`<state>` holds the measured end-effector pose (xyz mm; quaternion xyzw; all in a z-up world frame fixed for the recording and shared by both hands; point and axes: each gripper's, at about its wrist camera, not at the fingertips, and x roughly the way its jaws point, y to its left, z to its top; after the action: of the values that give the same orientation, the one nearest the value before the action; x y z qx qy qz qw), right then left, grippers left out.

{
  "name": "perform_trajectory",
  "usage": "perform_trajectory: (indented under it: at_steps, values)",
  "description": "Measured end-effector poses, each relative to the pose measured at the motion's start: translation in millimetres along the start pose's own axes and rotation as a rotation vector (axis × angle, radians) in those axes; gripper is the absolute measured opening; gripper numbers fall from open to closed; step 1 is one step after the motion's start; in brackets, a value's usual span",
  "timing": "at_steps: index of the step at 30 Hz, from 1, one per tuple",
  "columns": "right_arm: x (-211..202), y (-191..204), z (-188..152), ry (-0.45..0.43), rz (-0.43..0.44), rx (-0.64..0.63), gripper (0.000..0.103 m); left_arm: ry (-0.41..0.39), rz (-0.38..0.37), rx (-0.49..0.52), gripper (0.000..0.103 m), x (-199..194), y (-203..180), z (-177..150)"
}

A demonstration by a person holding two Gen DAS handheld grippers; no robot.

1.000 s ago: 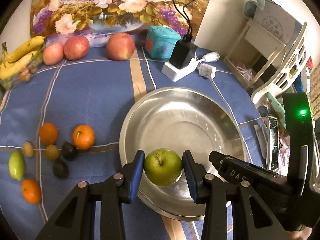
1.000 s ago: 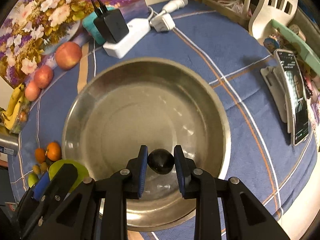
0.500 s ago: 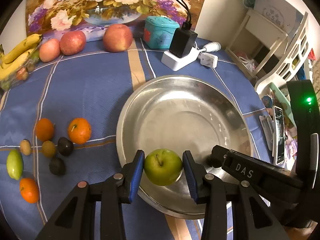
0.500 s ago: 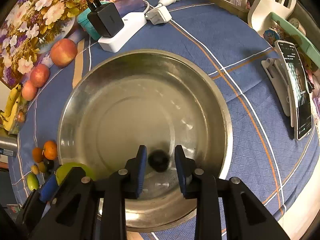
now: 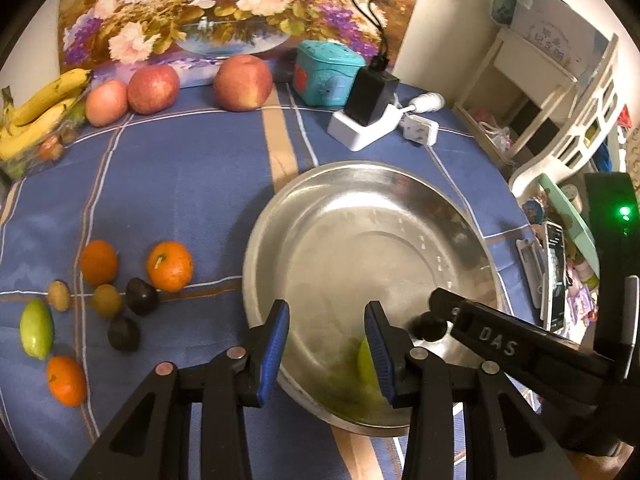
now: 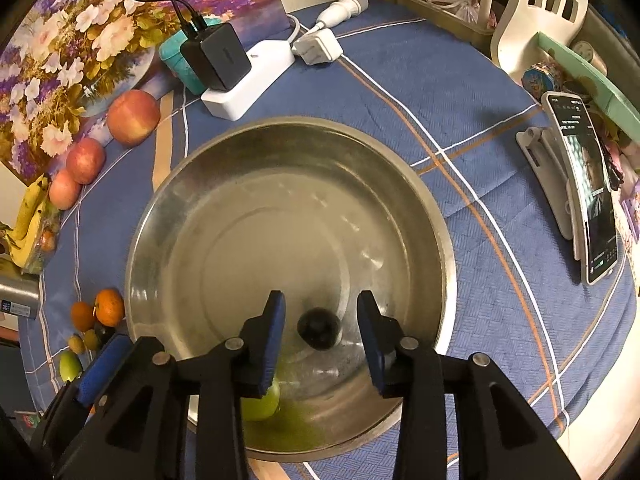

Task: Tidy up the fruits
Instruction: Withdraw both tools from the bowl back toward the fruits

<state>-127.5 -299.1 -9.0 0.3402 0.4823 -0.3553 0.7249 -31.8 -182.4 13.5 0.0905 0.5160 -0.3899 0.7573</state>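
both my claws hang apart over the bowl (image 6: 440, 216), the right claw (image 6: 320, 330) opening above the dark fruit (image 6: 319, 328), the left claw (image 5: 326, 338) clear of the green apple (image 6: 264, 402).

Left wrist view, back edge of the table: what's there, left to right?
bananas → three red apples → teal tin → black charger on white power strip → white plug
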Motion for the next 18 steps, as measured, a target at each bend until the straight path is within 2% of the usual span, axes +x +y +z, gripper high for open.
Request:
perform_trajectory:
  at_steps: [1, 3, 5, 6, 10, 15, 18]
  values:
    - [0, 0, 0, 0.000, 0.001, 0.000, 0.044, 0.004, 0.010, -0.008, 0.045, 0, 2, 0]
    - [-1, 0, 0, -0.001, 0.001, -0.001, 0.051, 0.011, 0.028, -0.030, 0.056, 1, 7, 1]
    - [-1, 1, 1, 0.002, 0.006, -0.006, 0.053, 0.019, 0.056, -0.060, 0.062, 2, 15, 1]
    - [0, 2, 1, 0.004, 0.007, -0.007, 0.054, 0.025, 0.081, -0.077, 0.065, 2, 20, 1]
    - [4, 6, 1, 0.015, 0.014, -0.019, 0.069, 0.050, 0.172, -0.127, 0.077, 6, 37, 0]
    - [6, 10, 1, 0.021, 0.025, -0.043, 0.071, 0.071, 0.270, -0.203, 0.099, 7, 61, -5]
    - [7, 12, 1, 0.023, 0.026, -0.062, 0.072, 0.084, 0.289, -0.251, 0.102, 7, 75, -8]
